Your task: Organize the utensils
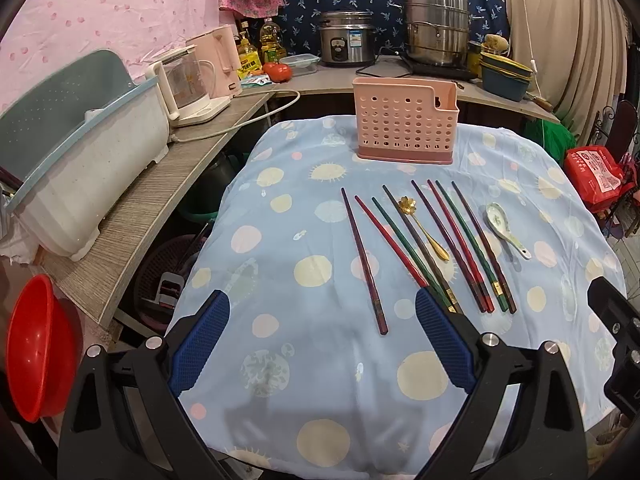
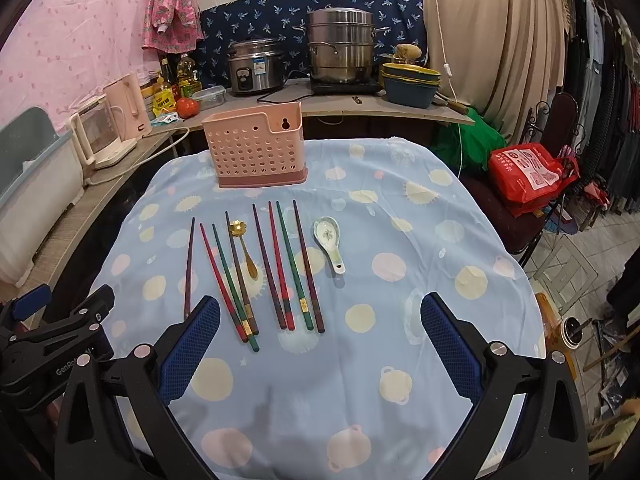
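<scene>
Left gripper [image 1: 322,320] fingers spread, right gripper [image 2: 320,324] fingers spread

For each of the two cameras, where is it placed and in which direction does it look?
Left wrist: sits on the left gripper, open above the near table edge, facing the pink basket; the right gripper shows at the right edge.
Right wrist: sits on the right gripper, open, facing the same way from further right; the left gripper shows at the left edge.
Shared: basket, chopsticks, gold spoon, white ceramic spoon, blue tablecloth.
</scene>
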A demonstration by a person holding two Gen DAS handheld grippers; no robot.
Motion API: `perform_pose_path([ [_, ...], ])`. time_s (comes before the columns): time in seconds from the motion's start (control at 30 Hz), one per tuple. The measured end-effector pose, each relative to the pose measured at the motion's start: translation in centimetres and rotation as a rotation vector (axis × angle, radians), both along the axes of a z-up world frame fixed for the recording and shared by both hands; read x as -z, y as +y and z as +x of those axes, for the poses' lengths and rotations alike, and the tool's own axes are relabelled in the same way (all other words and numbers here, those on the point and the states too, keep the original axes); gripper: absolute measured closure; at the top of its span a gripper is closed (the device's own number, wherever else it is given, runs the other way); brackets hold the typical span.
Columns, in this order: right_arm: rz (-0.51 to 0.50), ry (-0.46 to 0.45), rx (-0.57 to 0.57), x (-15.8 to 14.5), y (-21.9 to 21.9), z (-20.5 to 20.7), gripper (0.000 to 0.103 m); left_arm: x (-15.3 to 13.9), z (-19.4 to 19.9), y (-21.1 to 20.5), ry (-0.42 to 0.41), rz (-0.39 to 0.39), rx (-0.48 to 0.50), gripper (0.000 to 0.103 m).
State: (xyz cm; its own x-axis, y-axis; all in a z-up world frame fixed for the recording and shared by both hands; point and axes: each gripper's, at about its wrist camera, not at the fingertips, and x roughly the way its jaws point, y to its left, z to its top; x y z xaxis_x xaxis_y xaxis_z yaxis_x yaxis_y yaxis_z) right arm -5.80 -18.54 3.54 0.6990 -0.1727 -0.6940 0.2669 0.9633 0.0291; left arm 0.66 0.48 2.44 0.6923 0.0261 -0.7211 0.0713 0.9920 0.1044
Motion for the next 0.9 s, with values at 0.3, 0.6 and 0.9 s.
perform_pose_path([
  [0.3,-0.003,-0.005,-0.001,-0.08,0.1,0.07,0.007,-0.24,0.14,-0.01,-0.005,0.003,-0.004,0.013],
  [0.6,-0.004,-0.007,-0.003,-0.18,0.28,0.17,0.007,-0.41,0.06,-0.18,-0.013,0.005,0.0,0.013],
  [0.9,-0.003,-0.01,-0.006,-0.32,0.32,0.11,0.007,-0.68,-0.22,-0.1,-0.017,0.007,0.0,0.013],
])
